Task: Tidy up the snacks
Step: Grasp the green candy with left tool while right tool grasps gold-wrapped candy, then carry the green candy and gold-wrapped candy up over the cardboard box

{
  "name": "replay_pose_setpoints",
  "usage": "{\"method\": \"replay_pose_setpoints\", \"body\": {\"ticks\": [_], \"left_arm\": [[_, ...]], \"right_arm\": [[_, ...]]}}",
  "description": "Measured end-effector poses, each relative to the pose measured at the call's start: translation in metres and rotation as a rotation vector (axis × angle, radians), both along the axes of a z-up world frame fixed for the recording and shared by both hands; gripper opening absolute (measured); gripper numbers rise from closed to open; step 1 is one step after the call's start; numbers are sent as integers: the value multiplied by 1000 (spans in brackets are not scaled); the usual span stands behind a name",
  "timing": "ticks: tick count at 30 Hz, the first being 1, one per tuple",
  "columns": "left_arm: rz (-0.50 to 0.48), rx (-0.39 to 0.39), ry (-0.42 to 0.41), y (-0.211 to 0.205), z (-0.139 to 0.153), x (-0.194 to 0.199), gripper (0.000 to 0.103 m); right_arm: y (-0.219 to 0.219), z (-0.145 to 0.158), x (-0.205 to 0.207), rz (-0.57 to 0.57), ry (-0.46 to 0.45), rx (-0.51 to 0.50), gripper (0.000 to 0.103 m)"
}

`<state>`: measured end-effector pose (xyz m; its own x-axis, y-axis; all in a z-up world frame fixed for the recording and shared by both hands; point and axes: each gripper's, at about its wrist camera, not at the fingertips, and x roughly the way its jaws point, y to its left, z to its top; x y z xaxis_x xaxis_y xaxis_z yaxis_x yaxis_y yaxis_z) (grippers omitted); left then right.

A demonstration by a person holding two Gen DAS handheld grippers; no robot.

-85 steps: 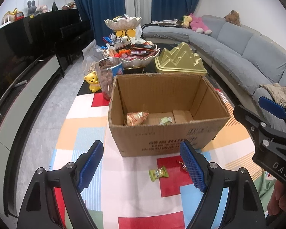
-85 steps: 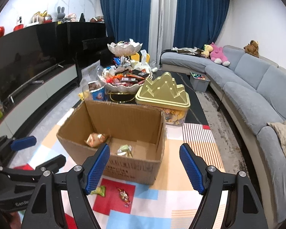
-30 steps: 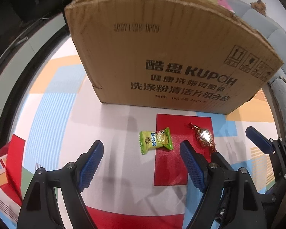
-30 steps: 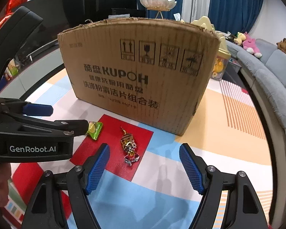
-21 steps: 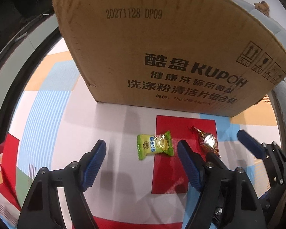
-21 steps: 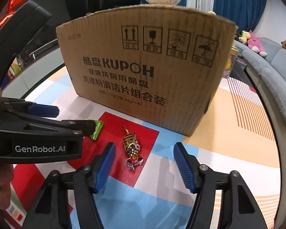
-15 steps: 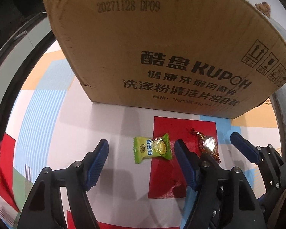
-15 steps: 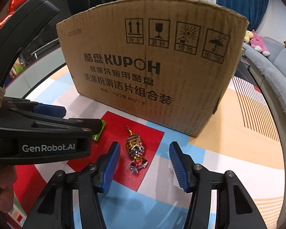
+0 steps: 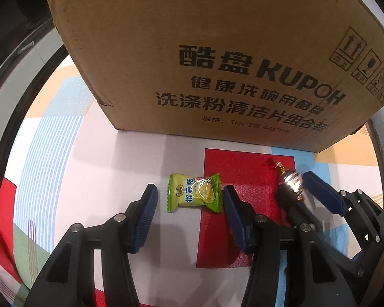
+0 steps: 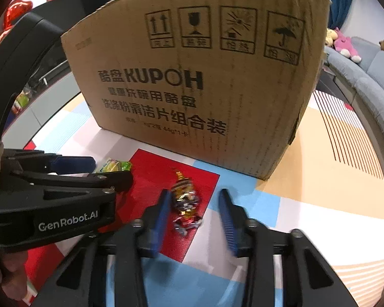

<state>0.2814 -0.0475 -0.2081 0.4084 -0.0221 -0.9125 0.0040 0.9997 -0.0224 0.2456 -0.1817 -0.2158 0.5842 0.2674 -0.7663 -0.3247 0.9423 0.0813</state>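
While both claws close in, item one: green candy (image 9: pixel 194 192) on the mat (image 9: pixel 130 168) before the cardboard box (image 9: pixel 217 51), long axis crosswise between left gripper (image 9: pixel 188 204) pads, unpinched. Item two: foil candy (image 10: pixel 185 202), lengthwise inside right gripper (image 10: pixel 194 215), ungripped.

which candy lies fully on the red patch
The gold foil candy, between the right hand-held gripper's jaws; the green candy straddles the red patch's edge.

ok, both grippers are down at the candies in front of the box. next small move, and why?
Probably finish closing both. The left gripper brackets the green candy and the right gripper the foil candy; both have just been closing, yet gaps remain at the pads, so neither is pinched.
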Motion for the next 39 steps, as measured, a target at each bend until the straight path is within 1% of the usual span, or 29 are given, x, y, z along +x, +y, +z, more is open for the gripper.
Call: {"method": "replay_pose_setpoints", "body": {"ticks": [2, 4, 8, 10, 11, 14, 17, 22, 26, 29, 39], "left_arm": [[-7, 11, -9, -9, 1, -2, 41], [-11, 10, -15, -9, 3, -3, 35], [-14, 15, -19, -7, 5, -3, 32], [-13, 13, -19, -5, 7, -6, 31], [-12, 13, -18, -13, 13, -4, 31], [-10, 13, -18, 3, 16, -6, 30], [-10, 16, -28, 18, 18, -5, 30], [-6, 19, -39, 21, 24, -9, 30], [-10, 26, -56, 8, 28, -17, 30], [-15, 35, -72, 7, 35, -24, 30], [-24, 47, -119, -1, 55, -44, 30]], "right_arm": [[-3, -1, 3, -6, 5, 7, 24], [-6, -2, 3, -4, 7, 15, 24], [-7, -2, 5, -4, 6, 14, 24], [-9, -3, 6, -5, 4, 15, 24], [-9, -3, 5, -6, 3, 12, 24], [-11, -1, 6, -10, 2, 13, 24], [-5, 6, 5, -13, -3, 14, 24], [0, 14, 0, -11, -16, 7, 24], [1, 22, -6, -19, -29, 1, 24], [0, 27, -10, -32, -33, 0, 24], [6, 57, -26, -59, -63, -1, 24]]}}
